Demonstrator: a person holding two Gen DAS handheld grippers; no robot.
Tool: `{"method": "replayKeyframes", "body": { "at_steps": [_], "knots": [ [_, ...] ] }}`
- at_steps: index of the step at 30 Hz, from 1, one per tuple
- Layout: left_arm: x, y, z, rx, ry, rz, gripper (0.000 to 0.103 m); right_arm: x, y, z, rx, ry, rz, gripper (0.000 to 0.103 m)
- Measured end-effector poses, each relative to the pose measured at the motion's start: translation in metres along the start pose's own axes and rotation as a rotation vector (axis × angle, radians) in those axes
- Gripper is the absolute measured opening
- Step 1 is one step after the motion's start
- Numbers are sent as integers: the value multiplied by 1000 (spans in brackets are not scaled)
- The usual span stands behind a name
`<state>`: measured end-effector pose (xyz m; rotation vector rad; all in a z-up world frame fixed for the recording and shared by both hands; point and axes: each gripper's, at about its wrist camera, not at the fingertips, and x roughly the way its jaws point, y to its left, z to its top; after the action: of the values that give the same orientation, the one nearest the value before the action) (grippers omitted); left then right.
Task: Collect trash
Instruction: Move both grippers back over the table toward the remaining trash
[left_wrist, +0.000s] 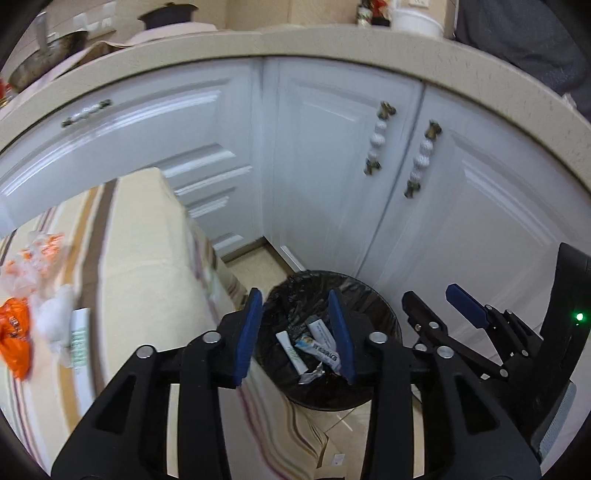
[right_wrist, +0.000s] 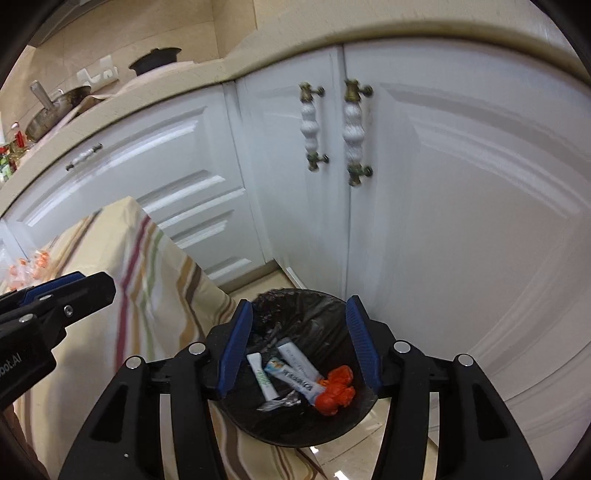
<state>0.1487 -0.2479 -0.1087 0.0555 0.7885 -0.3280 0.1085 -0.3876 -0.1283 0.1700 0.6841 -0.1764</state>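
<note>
A black-lined trash bin (left_wrist: 384, 314) stands on the floor by the white cabinets; it also shows in the right wrist view (right_wrist: 317, 306). Several wrappers (right_wrist: 295, 373) and a crumpled orange wrapper (right_wrist: 336, 391) lie inside it. My left gripper (left_wrist: 297, 334) is open and empty above the bin. My right gripper (right_wrist: 299, 345) is open and empty above the bin; it also shows in the left wrist view (left_wrist: 439, 301). On the striped tablecloth (left_wrist: 147, 266) at the left lie an orange wrapper (left_wrist: 14, 338), a white tissue (left_wrist: 55, 314), a white sachet (left_wrist: 79, 339) and clear orange-printed plastic (left_wrist: 35, 254).
White cabinet doors with ceramic handles (left_wrist: 380, 138) stand behind the bin. A beige countertop (left_wrist: 295, 42) above holds a pan (left_wrist: 44, 61) and a white container (left_wrist: 417, 20). The table's corner hangs close to the bin's left side. Tiled floor (left_wrist: 255, 266) lies around the bin.
</note>
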Motion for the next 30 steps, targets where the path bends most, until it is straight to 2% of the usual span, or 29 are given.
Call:
{"method": "replayKeyframes", "body": {
  "at_steps": [7, 9, 11, 13, 17, 20, 23, 30],
  "knots": [
    [-55, 52, -1, -46, -98, 83, 51, -40, 42, 10, -25, -71, 77, 53],
    [-71, 74, -5, -67, -120, 126, 52, -47, 56, 11, -35, -86, 103, 53],
    [-84, 96, -10, -88, -137, 178, 59, -55, 72, 11, -53, -99, 131, 53],
    [-95, 117, -16, -110, -147, 231, 60, -59, 88, 11, -69, -104, 157, 53],
    [-108, 168, -30, -181, -146, 362, 67, -64, 123, 5, -112, -98, 209, 53],
    [-111, 200, -37, -251, -137, 419, 68, -66, 147, -2, -146, -83, 241, 53],
    [-109, 221, -40, -273, -125, 448, 72, -66, 167, -8, -171, -67, 267, 53],
    [-87, 240, -39, -270, -84, 444, 76, -68, 196, -18, -217, -43, 295, 53]
  ]
}}
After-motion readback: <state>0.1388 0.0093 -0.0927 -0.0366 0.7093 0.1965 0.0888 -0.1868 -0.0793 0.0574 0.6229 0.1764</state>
